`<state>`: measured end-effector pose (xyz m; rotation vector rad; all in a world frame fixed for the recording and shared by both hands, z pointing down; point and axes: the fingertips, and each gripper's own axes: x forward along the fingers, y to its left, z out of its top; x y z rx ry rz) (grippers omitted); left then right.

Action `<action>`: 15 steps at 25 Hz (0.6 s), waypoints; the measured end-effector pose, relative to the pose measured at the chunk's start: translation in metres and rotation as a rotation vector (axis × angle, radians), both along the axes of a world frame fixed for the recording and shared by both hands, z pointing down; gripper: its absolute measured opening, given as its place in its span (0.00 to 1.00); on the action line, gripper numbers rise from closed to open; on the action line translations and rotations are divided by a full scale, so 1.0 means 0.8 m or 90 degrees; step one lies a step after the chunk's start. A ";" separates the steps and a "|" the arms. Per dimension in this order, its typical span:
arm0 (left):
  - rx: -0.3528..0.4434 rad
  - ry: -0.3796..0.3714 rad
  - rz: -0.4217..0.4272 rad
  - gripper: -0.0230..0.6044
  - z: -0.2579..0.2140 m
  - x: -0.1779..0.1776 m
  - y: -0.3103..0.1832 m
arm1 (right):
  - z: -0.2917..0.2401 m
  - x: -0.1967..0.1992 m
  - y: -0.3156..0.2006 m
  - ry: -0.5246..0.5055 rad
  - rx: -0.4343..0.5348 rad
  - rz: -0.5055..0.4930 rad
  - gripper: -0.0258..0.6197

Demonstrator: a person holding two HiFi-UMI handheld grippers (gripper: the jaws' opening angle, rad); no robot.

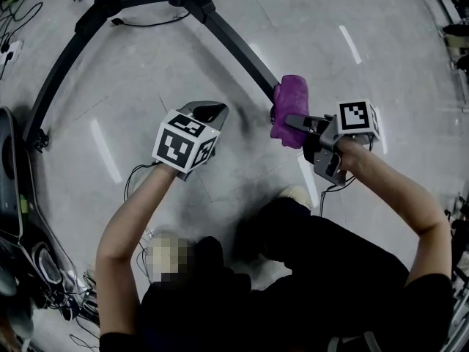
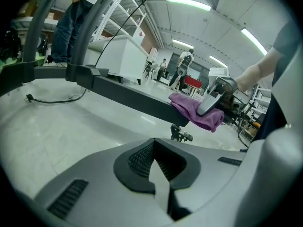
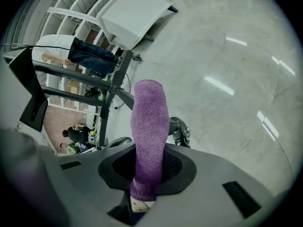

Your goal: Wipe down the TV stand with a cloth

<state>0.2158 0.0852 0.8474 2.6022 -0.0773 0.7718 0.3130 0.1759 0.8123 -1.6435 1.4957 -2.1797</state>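
Head view: black metal TV stand (image 1: 233, 44) with long splayed tubular legs, standing on a pale grey polished floor (image 1: 344, 72); purple terry cloth (image 1: 291, 97) draped over the near end of one leg and touching it; right gripper (image 1: 288, 122), grey with a marker cube, clenched on the cloth's lower part; left gripper (image 1: 212, 111), also grey with a marker cube, held over bare floor to the left of that leg, apart from stand and cloth; a person's bare forearms reach down to both tools. Left gripper view: ribbed black pads pressed together, nothing between them; beyond them the stand's leg runs across the frame, the cloth folded over its end, the other gripper's grey finger lying on the cloth; small black caster (image 2: 182, 135) under the leg end; white cabinet (image 2: 120, 53) and a standing person in jeans (image 2: 71, 18) further back. Right gripper view: cloth rises as an upright purple strip from between the jaws, which are clamped on its lower end; the caster shows just beside it on the right.
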 end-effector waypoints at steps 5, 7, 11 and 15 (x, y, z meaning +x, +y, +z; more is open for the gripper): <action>-0.007 0.005 -0.005 0.04 0.005 0.011 0.008 | 0.012 0.009 0.019 -0.015 -0.004 0.009 0.18; -0.013 0.006 -0.019 0.04 0.010 0.015 0.006 | 0.018 0.011 0.021 -0.022 0.002 0.012 0.18; -0.036 0.017 -0.052 0.04 -0.001 0.019 0.002 | 0.005 0.000 0.009 -0.040 0.030 0.011 0.18; -0.032 0.039 -0.052 0.04 -0.052 0.015 0.000 | -0.041 -0.014 -0.015 -0.008 0.066 -0.019 0.18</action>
